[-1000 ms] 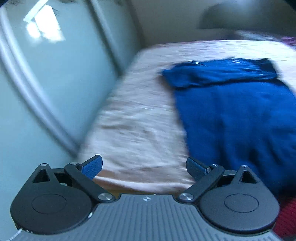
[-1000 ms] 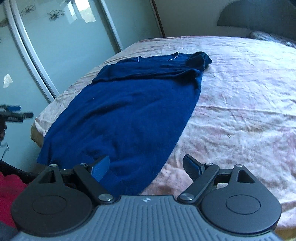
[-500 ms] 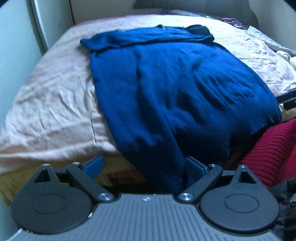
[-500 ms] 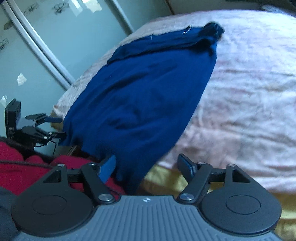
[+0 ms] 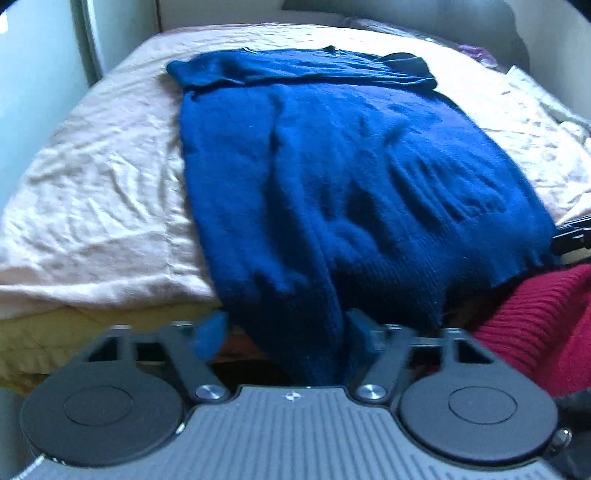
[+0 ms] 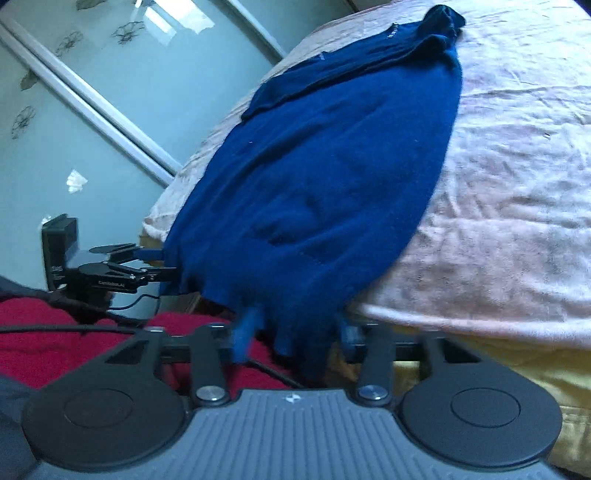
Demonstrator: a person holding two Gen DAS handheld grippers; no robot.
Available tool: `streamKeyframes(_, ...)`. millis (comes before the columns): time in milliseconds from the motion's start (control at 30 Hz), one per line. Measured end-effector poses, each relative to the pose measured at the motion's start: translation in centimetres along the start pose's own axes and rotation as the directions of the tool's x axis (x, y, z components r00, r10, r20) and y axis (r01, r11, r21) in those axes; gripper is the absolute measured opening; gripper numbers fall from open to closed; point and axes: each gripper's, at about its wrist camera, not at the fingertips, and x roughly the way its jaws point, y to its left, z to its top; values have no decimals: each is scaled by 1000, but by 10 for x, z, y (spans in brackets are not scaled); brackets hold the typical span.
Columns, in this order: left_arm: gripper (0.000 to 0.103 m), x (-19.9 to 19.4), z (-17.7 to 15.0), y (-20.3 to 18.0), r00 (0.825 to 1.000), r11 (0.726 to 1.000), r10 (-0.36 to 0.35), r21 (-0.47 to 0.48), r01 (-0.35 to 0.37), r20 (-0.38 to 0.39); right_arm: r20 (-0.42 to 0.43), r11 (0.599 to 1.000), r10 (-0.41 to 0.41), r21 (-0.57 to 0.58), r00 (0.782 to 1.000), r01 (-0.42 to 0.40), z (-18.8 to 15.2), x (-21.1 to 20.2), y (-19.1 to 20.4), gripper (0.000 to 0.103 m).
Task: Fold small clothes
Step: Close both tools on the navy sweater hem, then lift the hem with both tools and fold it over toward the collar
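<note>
A dark blue knit sweater (image 5: 351, 177) lies flat on the pink sheet (image 5: 92, 192), sleeves folded across its far end. Its hem hangs over the bed's near edge. My left gripper (image 5: 284, 336) straddles the hem's left corner. Its jaws are closing with the cloth between them, and the pads do not clearly press on it. In the right wrist view the sweater (image 6: 325, 177) runs away from me, and my right gripper (image 6: 295, 332) straddles the hem's right corner, jaws likewise closing around the cloth. The left gripper (image 6: 168, 264) shows there at the hem's other corner.
Pale sliding wardrobe doors (image 6: 110, 110) with flower marks stand left of the bed. A headboard (image 5: 406, 14) and rumpled bedding (image 5: 554, 110) lie at the far end. A red knit garment (image 5: 535, 325) on the person is close against the yellow mattress side (image 5: 74, 332).
Both grippers have sunk and tipped down to the sweater's near hem. Their jaws have narrowed from wide open, and the hem's corners now lie between them.
</note>
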Motion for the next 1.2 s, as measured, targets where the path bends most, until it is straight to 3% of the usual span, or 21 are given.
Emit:
streamKeyframes(33,18,-2,2,2,1000,1000,-11,-2,11,-7,1,1000,-12,3,1000,12,0,1,0,20)
streamKeyframes(67,12,-1,6,7,998,998,-50,-44,49,-23,3,1000,-17,4,1000,17,0,2,-1,16)
streamKeyframes(133,11,-2,9,12,998,994,-66,-84,65,-19,9,1000,-23,-2,1000,23,-2,1,0,12)
streamKeyframes(333,11,-21,19,1,996,997,-63,-32,65,69,48,999,-20,-38,999,22,5,-8,7,10)
streamKeyframes(467,11,-40,43,0,983,995,-76,-46,85,168,115,996,-5,-93,993,16,22,-17,18,10)
streamKeyframes(667,11,-37,75,-10,971,996,-45,-60,60,234,208,987,-21,-150,978,53,50,-22,27,10)
streamKeyframes(967,11,-2,111,-7,968,989,-1,-143,38,251,317,983,-115,-102,941,154,84,-3,14,10)
streamKeyframes(1200,11,15,128,2,971,976,54,-217,-3,231,410,973,-192,-41,892,228,106,0,2,10)
